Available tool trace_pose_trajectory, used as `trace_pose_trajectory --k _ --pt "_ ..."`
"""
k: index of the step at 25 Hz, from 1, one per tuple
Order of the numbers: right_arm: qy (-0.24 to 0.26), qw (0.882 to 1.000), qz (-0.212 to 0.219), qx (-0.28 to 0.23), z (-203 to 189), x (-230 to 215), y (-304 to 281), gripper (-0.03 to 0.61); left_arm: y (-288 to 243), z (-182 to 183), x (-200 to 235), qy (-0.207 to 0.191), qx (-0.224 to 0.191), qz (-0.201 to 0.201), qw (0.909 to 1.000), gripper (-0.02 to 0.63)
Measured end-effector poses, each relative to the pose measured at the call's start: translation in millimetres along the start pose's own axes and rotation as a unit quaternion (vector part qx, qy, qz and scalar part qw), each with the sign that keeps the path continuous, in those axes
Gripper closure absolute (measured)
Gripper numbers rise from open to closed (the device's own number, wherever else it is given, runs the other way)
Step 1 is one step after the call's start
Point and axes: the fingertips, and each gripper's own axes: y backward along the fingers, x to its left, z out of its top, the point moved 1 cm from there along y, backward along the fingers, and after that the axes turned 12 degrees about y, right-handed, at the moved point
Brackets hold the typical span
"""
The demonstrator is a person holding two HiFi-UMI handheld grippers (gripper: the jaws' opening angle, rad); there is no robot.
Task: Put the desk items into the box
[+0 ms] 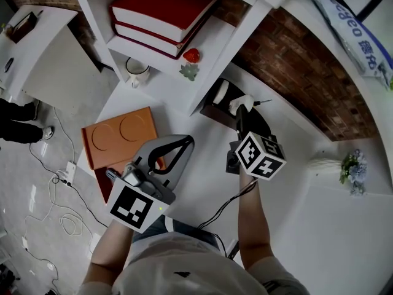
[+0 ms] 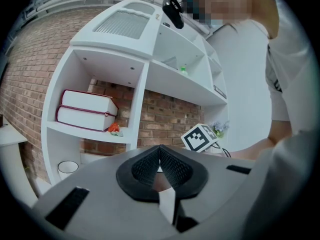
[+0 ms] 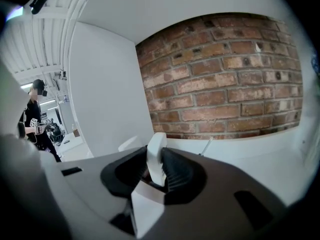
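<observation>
Red books (image 1: 163, 11) and mug (image 1: 136, 71) on shelf (image 1: 164, 86); orange tray (image 1: 118, 137) by left tool (image 1: 188, 141)

2 dark red books (image 1: 163, 11) with white page edges, a white shelf (image 1: 153, 82), a red-brown brick wall (image 1: 307, 72), an orange box (image 1: 120, 137), black-and-white square patterns on the left marker cube (image 1: 132, 208) and right marker cube (image 1: 260, 155), and a white flat item (image 3: 156, 156).

office-like studio, white desk (image 1: 209, 177), shelving (image 1: 153, 72) with red books (image 1: 163, 8), brick wall (image 1: 295, 66), floor cables (image 1: 46, 211)
</observation>
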Motion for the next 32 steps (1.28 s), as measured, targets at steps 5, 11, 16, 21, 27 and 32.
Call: trace_pose_trajectory --k 5,11,16,21,27,32 --pt "0.007 1.000 -0.007 -0.030 21.7 -3.2 22.0 0.471 -3.5 2.3 -9.7 -0.003 -0.004 -0.018 0.9998 0.600" --pt "0.014 0.998 -0.017 -0.055 38.1 -6.6 50.7 0.472 -6.5 4.0 -23.9 -0.006 -0.005 -0.041 0.9991 0.600" --pt "0.006 0.998 -0.016 -0.066 42.4 -5.7 69.4 0.472 -6.1 4.4 -34.5 -0.010 -0.005 -0.056 0.9984 0.600" --pt "0.005 0.997 -0.010 -0.072 40.8 3.2 86.4 0.472 0.2 1.7 -42.4 -0.014 -0.005 -0.062 0.9980 0.600" --pt "0.015 0.997 0.007 -0.073 36.9 24.5 101.5 0.472 14.7 0.5 -42.8 -0.011 -0.007 -0.055 0.9984 0.601" --pt "0.022 0.997 0.026 -0.075 36.0 46.2 106.8 0.472 28.3 1.5 -39.9 -0.011 -0.014 -0.044 0.9989 0.600"
